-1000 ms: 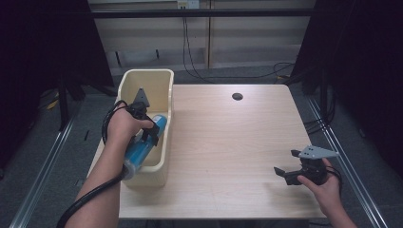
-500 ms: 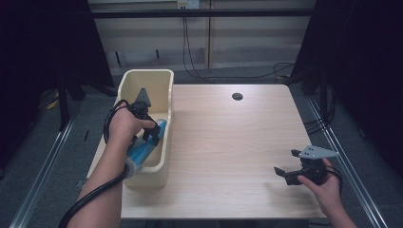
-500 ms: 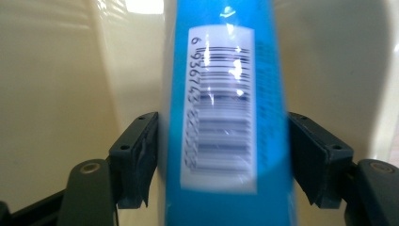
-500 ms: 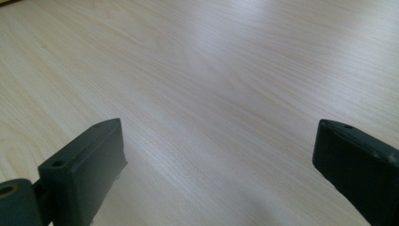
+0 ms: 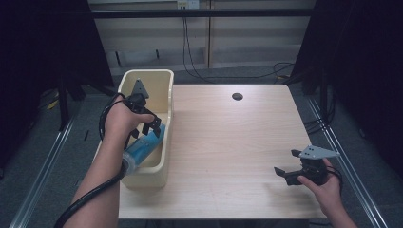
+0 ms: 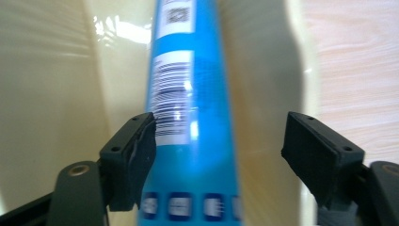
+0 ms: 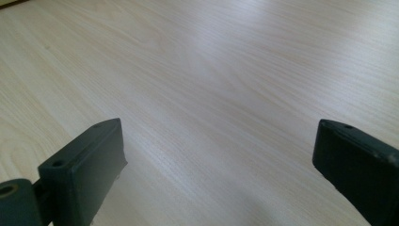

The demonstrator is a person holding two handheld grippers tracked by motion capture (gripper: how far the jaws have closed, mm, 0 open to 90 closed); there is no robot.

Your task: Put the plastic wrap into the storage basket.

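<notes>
Blue tube [image 5: 142, 146] lies inside the cream bin [image 5: 164, 102] at the left of the table [image 5: 228, 142]. The left hand-held gripper [image 5: 151, 126] hangs over it with its jaws apart, one touching the label. Next, I think, it must close. The right hand-held gripper [image 5: 287, 164] waits open, near right.

The pale wood-grain surface [image 5: 228, 142] carries a small dark round hole [image 5: 237, 96] near its far edge, a little right of the middle. Beyond that far edge, black cables [image 5: 187, 52] hang down a light panelled wall [image 5: 157, 42] and trail onto the grey floor [image 5: 228, 73]. Left of the surface, a metal rail [image 5: 45, 168] runs along the floor. Black curtains [image 5: 361, 61] hang to the right of the surface.
</notes>
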